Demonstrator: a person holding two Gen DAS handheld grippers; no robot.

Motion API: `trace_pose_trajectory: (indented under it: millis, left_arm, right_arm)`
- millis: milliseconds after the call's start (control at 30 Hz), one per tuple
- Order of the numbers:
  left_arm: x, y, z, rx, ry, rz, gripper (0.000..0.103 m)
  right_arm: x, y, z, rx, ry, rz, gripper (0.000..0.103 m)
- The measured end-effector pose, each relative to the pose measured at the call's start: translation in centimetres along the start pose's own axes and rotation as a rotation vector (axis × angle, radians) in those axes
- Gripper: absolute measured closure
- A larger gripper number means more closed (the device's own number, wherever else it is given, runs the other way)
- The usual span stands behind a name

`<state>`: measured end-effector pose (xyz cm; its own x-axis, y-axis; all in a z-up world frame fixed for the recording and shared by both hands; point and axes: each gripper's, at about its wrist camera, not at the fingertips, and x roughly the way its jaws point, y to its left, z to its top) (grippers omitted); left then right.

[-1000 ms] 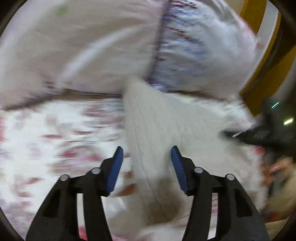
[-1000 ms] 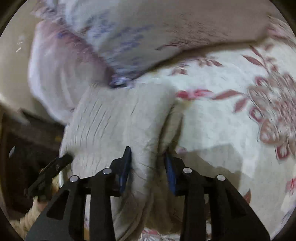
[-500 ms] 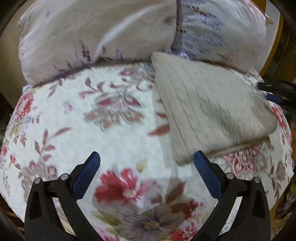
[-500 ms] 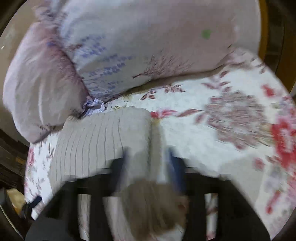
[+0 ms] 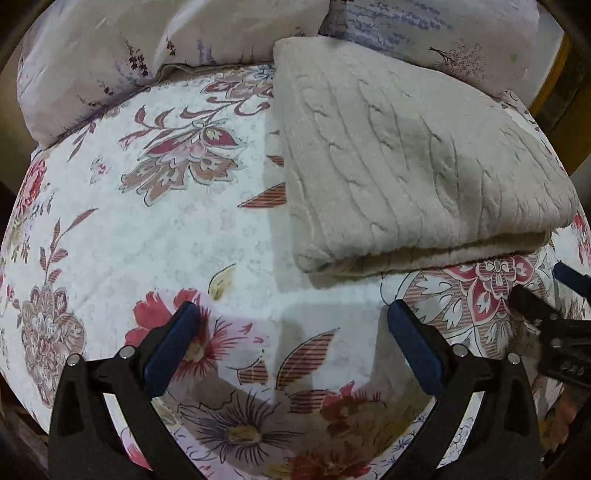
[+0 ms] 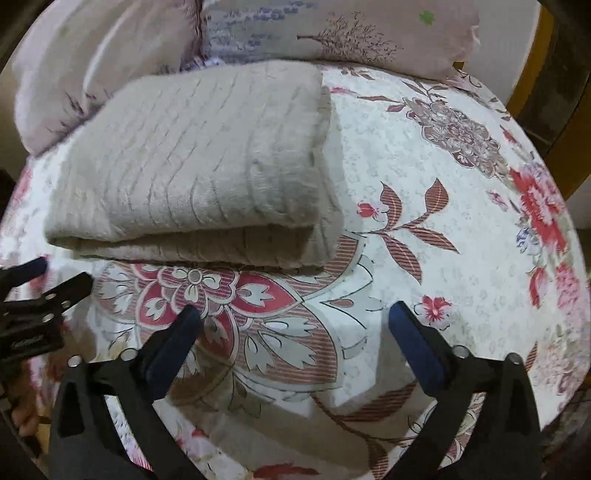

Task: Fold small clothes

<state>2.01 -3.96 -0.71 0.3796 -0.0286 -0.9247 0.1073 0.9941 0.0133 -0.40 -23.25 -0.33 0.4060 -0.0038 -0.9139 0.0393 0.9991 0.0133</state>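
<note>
A beige cable-knit garment [image 5: 417, 155] lies folded in a thick rectangle on the floral bedspread [image 5: 147, 229], its far edge against the pillows. It also shows in the right wrist view [image 6: 199, 162]. My left gripper [image 5: 291, 332] is open and empty, over the bedspread just in front of the garment's near left corner. My right gripper [image 6: 295, 332] is open and empty, in front of the garment's near right corner. Each gripper shows at the edge of the other's view: the right one [image 5: 554, 325] and the left one [image 6: 33, 302].
Pale printed pillows [image 5: 110, 55] lie along the far side of the bed, also in the right wrist view [image 6: 332, 29]. A yellow wooden frame [image 6: 532, 81] stands at the far right. The bed's edges curve away on both sides.
Both grippers were around the beige garment a second ago; they have opened wide, let go and pulled back toward me. The garment now lies folded and still.
</note>
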Motion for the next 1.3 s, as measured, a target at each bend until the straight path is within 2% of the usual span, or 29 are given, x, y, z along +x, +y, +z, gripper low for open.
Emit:
trace_pose_trajectory:
  millis: [67,500,1300]
  left_arm:
    - [0.03,0.03,0.06,0.002,0.013,0.001,0.002]
    - [0.13,0.10,0.25,-0.019,0.046,0.011,0.002]
    - [0.16,0.02,0.30,-0.023,0.051,0.012,0.002]
  right_arm:
    - [-0.03,-0.34,-0.01,0.037,0.004,0.004,0.001]
    - [0.42,-0.44,0.27,0.054,0.035,-0.011,0.001]
    - [0.49,-0.47,0.33,0.088,0.066,-0.028,0.001]
